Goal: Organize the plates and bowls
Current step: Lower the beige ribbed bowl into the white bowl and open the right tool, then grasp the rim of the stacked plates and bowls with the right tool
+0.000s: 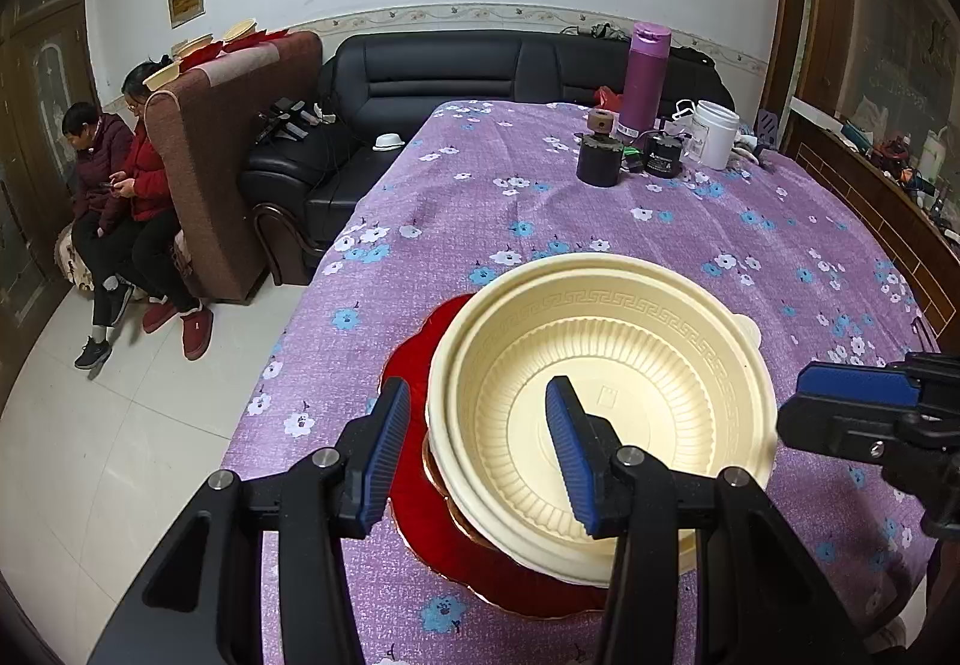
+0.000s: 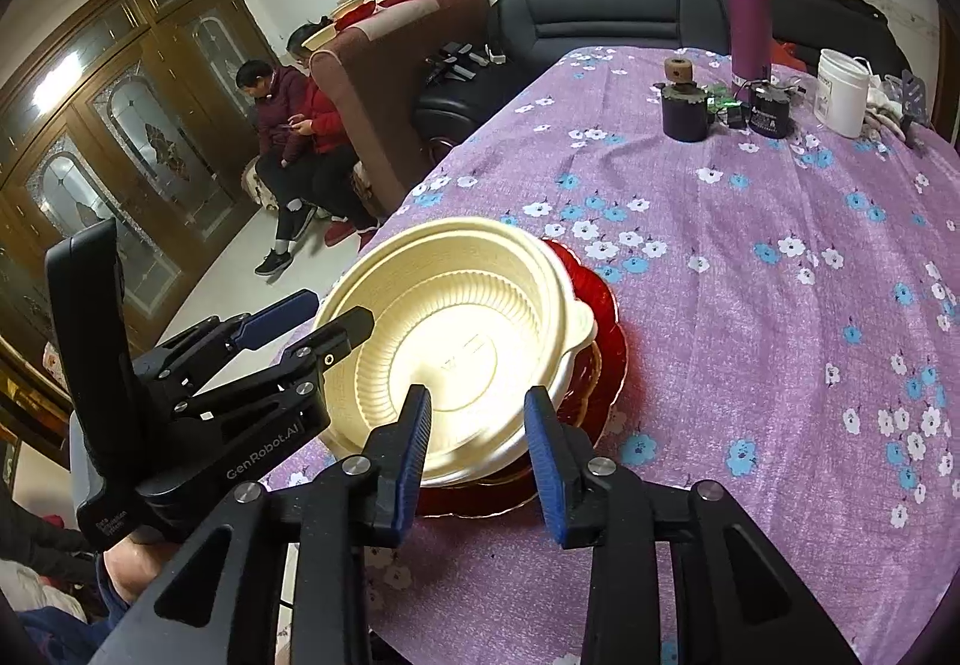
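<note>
A stack of cream plastic bowls (image 1: pixel 606 389) sits on red plates (image 1: pixel 420 509) near the table's front edge; it also shows in the right wrist view (image 2: pixel 456 341), on the red plates (image 2: pixel 600 299). My left gripper (image 1: pixel 474 449) is open and straddles the stack's left rim, one finger outside and one inside the top bowl. My right gripper (image 2: pixel 477 443) is open and empty, its tips over the near rim of the bowls. Each gripper shows in the other's view: the right one (image 1: pixel 864 407), the left one (image 2: pixel 312 317).
A purple flowered tablecloth (image 1: pixel 600 209) covers the table. At its far end stand a purple bottle (image 1: pixel 645 77), a dark jar (image 1: pixel 600 158), a white tub (image 1: pixel 714 134) and small clutter. A black sofa (image 1: pixel 420 89) and two seated people (image 1: pixel 126 185) are to the left.
</note>
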`<control>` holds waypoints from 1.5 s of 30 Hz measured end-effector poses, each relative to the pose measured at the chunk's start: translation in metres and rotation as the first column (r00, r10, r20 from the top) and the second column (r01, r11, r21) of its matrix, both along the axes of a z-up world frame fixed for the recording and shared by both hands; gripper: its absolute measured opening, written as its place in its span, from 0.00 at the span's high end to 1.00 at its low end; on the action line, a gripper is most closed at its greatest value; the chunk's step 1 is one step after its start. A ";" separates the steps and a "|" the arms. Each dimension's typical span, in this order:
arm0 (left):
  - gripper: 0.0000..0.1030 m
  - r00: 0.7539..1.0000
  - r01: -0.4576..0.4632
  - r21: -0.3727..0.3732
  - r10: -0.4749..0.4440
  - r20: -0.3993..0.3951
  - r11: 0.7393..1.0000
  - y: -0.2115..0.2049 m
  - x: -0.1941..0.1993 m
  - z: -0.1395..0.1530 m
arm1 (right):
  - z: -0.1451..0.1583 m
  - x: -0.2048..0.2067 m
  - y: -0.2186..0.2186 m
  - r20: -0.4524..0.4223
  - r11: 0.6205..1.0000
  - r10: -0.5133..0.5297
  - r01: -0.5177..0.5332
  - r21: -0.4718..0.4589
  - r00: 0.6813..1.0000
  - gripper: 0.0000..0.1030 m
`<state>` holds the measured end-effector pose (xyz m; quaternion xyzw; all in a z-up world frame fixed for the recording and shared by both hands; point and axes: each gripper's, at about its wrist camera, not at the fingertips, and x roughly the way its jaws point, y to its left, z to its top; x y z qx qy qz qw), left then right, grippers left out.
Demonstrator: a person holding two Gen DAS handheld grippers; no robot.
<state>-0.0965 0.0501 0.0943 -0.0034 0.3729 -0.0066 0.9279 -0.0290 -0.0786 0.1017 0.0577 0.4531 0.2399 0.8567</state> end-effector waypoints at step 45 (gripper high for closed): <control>0.40 0.989 -0.125 -0.164 0.111 -0.097 0.978 0.085 -0.019 -0.022 | -0.062 0.017 -0.075 -0.183 0.969 -0.123 0.158 0.190 0.975 0.64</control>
